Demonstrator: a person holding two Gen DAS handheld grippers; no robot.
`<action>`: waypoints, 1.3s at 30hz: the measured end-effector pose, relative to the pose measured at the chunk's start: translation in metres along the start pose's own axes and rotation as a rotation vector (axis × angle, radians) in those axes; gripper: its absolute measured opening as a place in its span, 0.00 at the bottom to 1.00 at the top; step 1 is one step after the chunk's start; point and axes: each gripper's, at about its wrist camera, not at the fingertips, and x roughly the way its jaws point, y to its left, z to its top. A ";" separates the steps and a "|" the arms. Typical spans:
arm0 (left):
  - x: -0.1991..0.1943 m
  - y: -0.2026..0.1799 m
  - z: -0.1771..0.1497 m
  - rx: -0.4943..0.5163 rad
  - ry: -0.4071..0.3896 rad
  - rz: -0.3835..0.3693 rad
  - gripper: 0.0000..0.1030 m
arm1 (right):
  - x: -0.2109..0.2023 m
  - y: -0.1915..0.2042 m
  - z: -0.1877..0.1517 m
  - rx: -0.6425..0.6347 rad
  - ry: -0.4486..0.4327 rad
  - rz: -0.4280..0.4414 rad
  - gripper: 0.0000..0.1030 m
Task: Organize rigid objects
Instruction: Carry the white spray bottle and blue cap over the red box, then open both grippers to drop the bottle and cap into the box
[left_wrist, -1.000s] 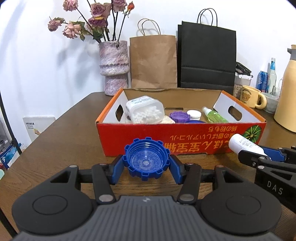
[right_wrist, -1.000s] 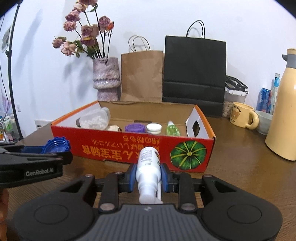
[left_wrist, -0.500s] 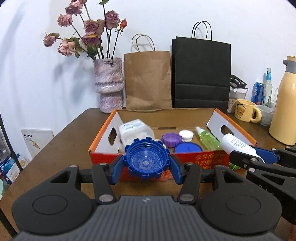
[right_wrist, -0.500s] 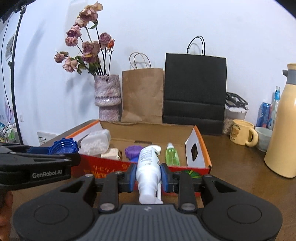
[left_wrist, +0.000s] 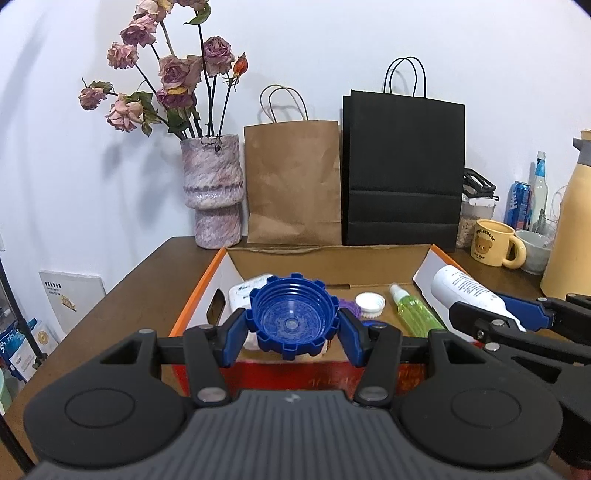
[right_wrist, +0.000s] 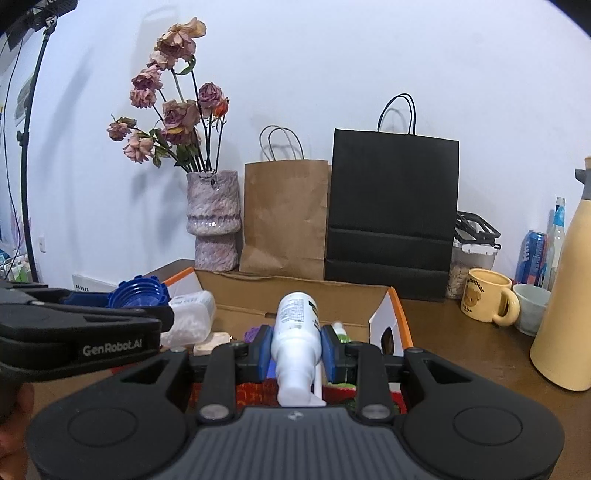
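My left gripper (left_wrist: 293, 332) is shut on a blue ridged lid (left_wrist: 293, 319) and holds it over the near left part of the orange cardboard box (left_wrist: 325, 258). My right gripper (right_wrist: 295, 349) is shut on a white pump bottle (right_wrist: 295, 332), held lengthwise over the box's (right_wrist: 295, 290) near right part. The bottle also shows in the left wrist view (left_wrist: 469, 291), and the lid in the right wrist view (right_wrist: 138, 291). Inside the box lie a clear tub of white pieces (right_wrist: 190, 317), a white cap (left_wrist: 370, 302), a green spray bottle (left_wrist: 415, 314) and a purple lid (left_wrist: 347, 304).
At the table's back stand a vase of dried roses (left_wrist: 214, 192), a brown paper bag (left_wrist: 293, 184) and a black paper bag (left_wrist: 402, 170). To the right are a yellow bear mug (left_wrist: 495, 242), a cream thermos (right_wrist: 565, 314), a bowl and cans.
Both grippers have risen and moved forward with their loads, from in front of the box's front wall to above the box. The grips have not changed.
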 end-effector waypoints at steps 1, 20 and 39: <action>0.002 0.000 0.002 -0.001 -0.001 0.000 0.52 | 0.001 0.000 0.001 -0.001 -0.001 0.000 0.26; 0.043 -0.009 0.022 -0.007 -0.014 0.003 0.52 | 0.044 -0.012 0.013 0.004 -0.009 -0.013 0.26; 0.087 -0.010 0.036 -0.026 0.003 0.015 0.52 | 0.090 -0.024 0.018 0.026 0.001 -0.013 0.26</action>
